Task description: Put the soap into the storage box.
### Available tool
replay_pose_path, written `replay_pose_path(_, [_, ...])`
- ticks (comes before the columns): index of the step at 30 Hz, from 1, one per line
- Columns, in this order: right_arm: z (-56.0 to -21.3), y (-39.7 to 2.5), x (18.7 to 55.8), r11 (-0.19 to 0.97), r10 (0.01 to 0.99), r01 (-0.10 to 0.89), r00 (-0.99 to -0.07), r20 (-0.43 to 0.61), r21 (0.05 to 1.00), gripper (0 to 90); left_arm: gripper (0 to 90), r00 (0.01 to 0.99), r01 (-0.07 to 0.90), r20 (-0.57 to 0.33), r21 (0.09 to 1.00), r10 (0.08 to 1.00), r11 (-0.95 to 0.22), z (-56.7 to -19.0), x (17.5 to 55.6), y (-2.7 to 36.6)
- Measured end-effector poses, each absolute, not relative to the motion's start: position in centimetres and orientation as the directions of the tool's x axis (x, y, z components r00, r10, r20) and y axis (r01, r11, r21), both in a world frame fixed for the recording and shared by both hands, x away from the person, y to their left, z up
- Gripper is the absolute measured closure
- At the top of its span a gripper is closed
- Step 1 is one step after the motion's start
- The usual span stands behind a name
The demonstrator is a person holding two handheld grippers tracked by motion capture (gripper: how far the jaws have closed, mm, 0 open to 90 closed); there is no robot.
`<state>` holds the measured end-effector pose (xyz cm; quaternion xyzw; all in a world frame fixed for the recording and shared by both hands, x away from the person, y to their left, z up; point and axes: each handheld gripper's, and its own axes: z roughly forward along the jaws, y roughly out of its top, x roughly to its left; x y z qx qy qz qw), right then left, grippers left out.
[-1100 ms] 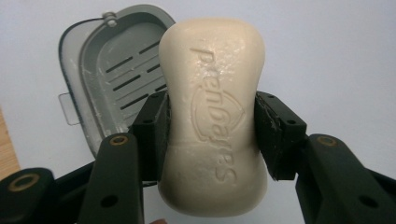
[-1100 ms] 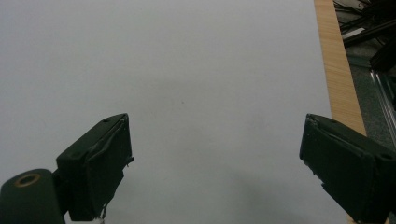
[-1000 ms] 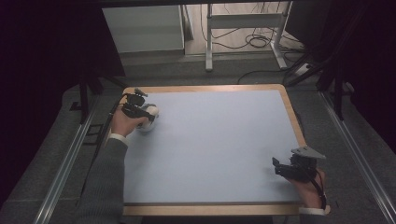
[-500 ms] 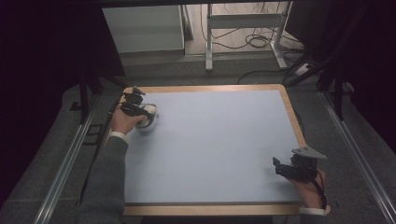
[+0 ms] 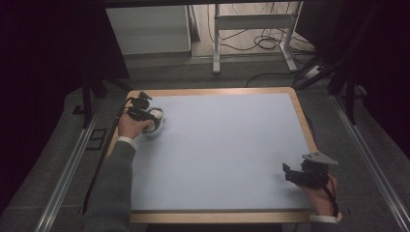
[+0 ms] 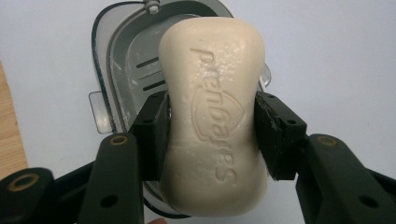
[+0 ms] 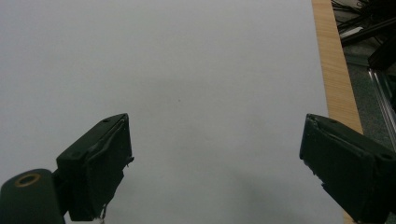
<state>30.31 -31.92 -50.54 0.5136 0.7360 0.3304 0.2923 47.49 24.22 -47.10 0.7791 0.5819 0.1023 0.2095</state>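
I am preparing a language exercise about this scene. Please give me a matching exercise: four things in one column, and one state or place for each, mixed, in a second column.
Things:
1. left tool
2. right tool
3. soap bar
4. soap dish

States or places:
A. open, holding nothing
B. cream, with raised letters
C. grey, lying under the soap
D. shut on the soap

Pairs: 1-D, 2-A, 3-B, 4-C

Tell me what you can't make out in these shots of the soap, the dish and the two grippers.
- Whether the soap bar touches the soap dish or is held above it: left gripper view, the bar covers the dish floor.
- The dish's near rim: hidden by the bar and jaws.
- In the high view, the left gripper and hand hide most of the dish.
- The right gripper's jaw bases: cut off by the bottom edge.
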Motion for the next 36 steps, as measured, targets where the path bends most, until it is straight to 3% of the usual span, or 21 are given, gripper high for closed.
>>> replay_pose_path(11, [-50.6, -31.9, 30.3, 0.257, 0.949, 0.567, -0.300, -0.094, 0.782, 9.1, 38.7, 0.348, 0.820, -0.093, 0.512, 0.933, -0.255, -46.1, 46.3, 23.4])
replay_pose_path(36, [-50.8, -31.3, 31.0, 0.264, 0.941, 0.554, -0.328, -0.084, 0.790, 9.1, 30.6, 0.500, 0.694, -0.103, 0.640, 0.860, -0.328, -44.9, 40.7, 22.0])
